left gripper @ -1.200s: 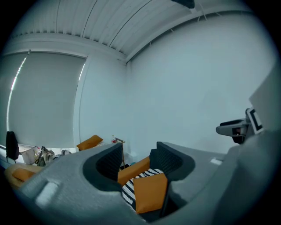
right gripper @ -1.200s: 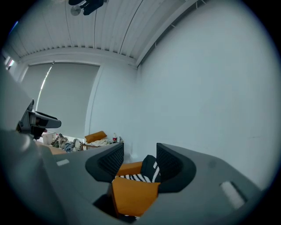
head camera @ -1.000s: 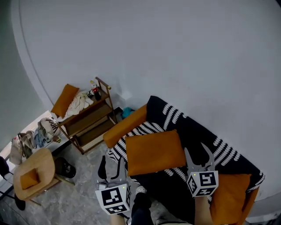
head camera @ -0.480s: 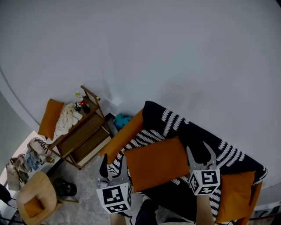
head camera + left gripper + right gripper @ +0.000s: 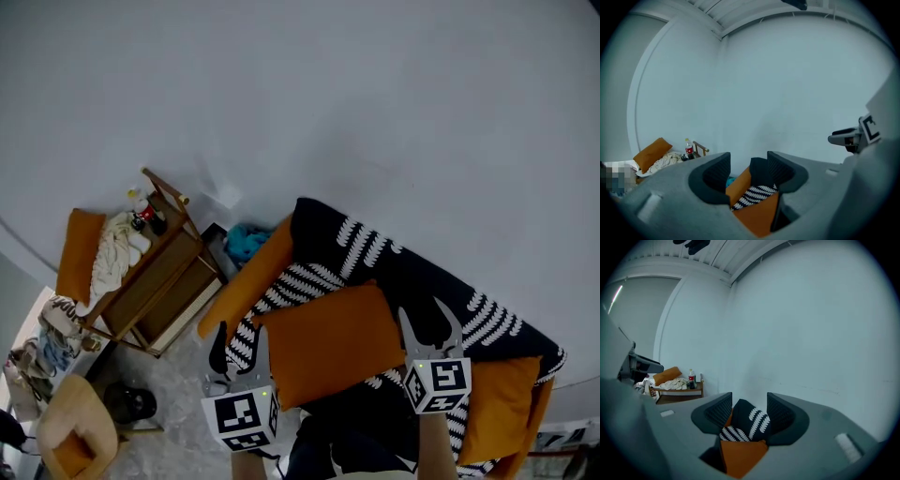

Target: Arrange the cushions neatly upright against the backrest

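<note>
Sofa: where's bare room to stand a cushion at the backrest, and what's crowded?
Free: the backrest strip of striped throw, between the orange armrest and the right-end cushion, behind the middle cushion. Crowded: seat centre and right end; the side shelf top is cluttered.

Just a plain pale wall point(image 5: 375, 112) and speckled grey floor point(image 5: 173, 398). Wooden shelf unit point(image 5: 155, 281) and chair point(image 5: 70, 427) sit left of the left gripper's fingers point(image 5: 218, 345).

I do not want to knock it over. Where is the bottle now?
In the head view the bottle stands far left on top of the wooden shelf, beside the pale cloth, left of the sofa.
</note>
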A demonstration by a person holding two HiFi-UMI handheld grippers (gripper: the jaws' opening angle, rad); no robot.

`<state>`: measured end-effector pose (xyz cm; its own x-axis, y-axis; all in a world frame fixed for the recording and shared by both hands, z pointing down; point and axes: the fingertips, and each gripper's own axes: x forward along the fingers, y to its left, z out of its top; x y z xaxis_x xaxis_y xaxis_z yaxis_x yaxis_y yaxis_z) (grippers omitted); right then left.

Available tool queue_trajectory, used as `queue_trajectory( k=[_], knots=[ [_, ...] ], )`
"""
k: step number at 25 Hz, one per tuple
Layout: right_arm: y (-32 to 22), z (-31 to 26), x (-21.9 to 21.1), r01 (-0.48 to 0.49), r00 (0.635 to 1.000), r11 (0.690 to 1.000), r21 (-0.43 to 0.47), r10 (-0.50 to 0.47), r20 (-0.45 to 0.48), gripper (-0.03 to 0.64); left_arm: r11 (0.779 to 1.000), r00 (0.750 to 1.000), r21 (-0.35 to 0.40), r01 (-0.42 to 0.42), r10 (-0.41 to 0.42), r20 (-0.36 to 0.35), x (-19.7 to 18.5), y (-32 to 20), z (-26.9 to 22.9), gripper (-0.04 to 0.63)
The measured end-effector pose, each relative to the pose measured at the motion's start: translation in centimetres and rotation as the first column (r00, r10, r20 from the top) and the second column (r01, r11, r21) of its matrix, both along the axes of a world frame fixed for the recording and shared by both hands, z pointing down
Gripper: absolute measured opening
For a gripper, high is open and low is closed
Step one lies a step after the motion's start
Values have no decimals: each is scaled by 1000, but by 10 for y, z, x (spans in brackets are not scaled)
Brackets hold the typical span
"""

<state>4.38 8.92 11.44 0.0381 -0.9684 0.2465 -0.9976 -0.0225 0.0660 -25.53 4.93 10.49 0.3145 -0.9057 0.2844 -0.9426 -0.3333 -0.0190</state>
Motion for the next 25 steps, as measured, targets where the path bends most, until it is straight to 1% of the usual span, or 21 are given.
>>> queue_trajectory(
  k=[8, 11, 13, 15, 17, 21, 25],
  knots=[
    [-47, 37, 31, 32, 999, 997, -72, -32, 3, 229, 997, 1000, -82, 15, -14, 19, 30, -35, 44, 250],
    [-67, 51, 43, 46, 999, 994, -102, -46, 5, 229, 993, 999, -113, 22, -18, 43, 41, -47, 61, 250],
    [-78, 63, 49, 66, 998, 988, -142, -67, -1, 229, 990, 998, -130, 46, -39, 59, 44, -52, 72, 250],
    [-82, 80, 54, 90, 996, 980, -177, -93, -8, 229, 987, 995, -144, 78, -68, 72, 47, -53, 83, 250],
    [-84, 96, 62, 108, 994, 975, -197, -111, -8, 229, 982, 993, -162, 94, -80, 91, 54, -52, 95, 250],
    [-91, 122, 75, 125, 992, 967, -222, -127, 3, 229, 976, 988, -192, 105, -80, 135, 62, -53, 121, 250],
    [-100, 143, 84, 137, 990, 963, -234, -138, 13, 229, 971, 984, -215, 108, -73, 163, 67, -58, 144, 250]
  ],
)
